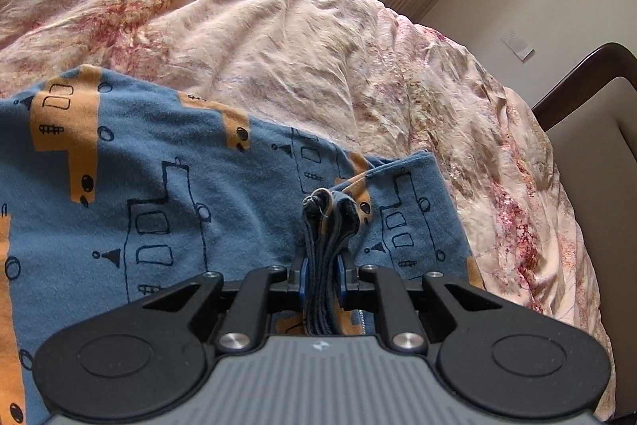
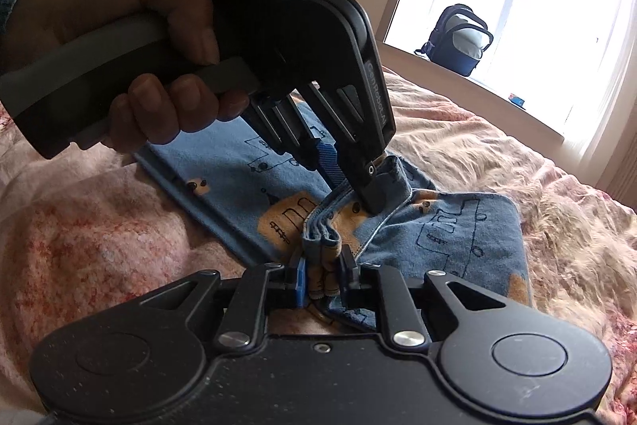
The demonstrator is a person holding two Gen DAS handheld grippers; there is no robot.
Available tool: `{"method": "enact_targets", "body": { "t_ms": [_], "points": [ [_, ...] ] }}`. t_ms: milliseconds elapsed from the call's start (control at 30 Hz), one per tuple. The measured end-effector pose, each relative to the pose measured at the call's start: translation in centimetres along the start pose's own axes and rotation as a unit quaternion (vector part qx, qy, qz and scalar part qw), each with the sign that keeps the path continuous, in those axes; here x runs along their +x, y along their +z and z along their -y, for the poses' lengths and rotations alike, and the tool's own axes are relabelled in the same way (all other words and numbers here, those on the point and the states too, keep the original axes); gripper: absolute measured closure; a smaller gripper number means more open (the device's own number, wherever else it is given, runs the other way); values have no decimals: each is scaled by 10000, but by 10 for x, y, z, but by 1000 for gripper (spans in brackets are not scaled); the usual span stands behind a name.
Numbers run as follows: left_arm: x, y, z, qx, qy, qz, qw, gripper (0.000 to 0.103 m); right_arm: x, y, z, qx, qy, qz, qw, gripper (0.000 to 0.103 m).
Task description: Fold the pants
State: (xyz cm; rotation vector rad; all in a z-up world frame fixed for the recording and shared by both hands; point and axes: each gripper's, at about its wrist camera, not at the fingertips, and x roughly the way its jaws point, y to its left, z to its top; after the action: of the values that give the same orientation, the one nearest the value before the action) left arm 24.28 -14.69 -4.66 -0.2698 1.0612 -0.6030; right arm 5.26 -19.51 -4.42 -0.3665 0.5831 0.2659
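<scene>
Bedroom, rumpled pink floral bed [image 1: 278,26], window at 1 o'clock. Blue pants [image 1: 159,186] spread flat, long axis running 10 to 4 in the right wrist view. Left tool [image 1: 321,275] clenched on bunched edge layers; right tool [image 2: 321,279] likewise, just beside it. Left hand [image 2: 131,66] pitched steeply down.

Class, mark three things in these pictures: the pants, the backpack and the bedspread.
pants [image 1: 167,154]: left wrist view, on flat blue printed fabric.
backpack [image 2: 458,40]: right wrist view, on its front panel, at the window.
bedspread [image 1: 258,26]: left wrist view, on bare wrinkled pink cloth beyond the pants.
</scene>
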Motion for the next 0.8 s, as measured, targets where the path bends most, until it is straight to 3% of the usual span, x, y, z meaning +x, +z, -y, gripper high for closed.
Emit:
{"method": "enact_targets", "body": {
  "t_ms": [300,467,800],
  "points": [
    [-12,7,8,48,20,14,10000,90,-8,2,-5,46,-179,91,9998,85],
    [-39,16,4,193,70,130,9997,91,-20,18,-19,-137,-274,425,9986,86],
    [-94,14,-65,-230,558,209,9980,91,-2,56,-65,-643,650,645,9937,86]
  ]
}}
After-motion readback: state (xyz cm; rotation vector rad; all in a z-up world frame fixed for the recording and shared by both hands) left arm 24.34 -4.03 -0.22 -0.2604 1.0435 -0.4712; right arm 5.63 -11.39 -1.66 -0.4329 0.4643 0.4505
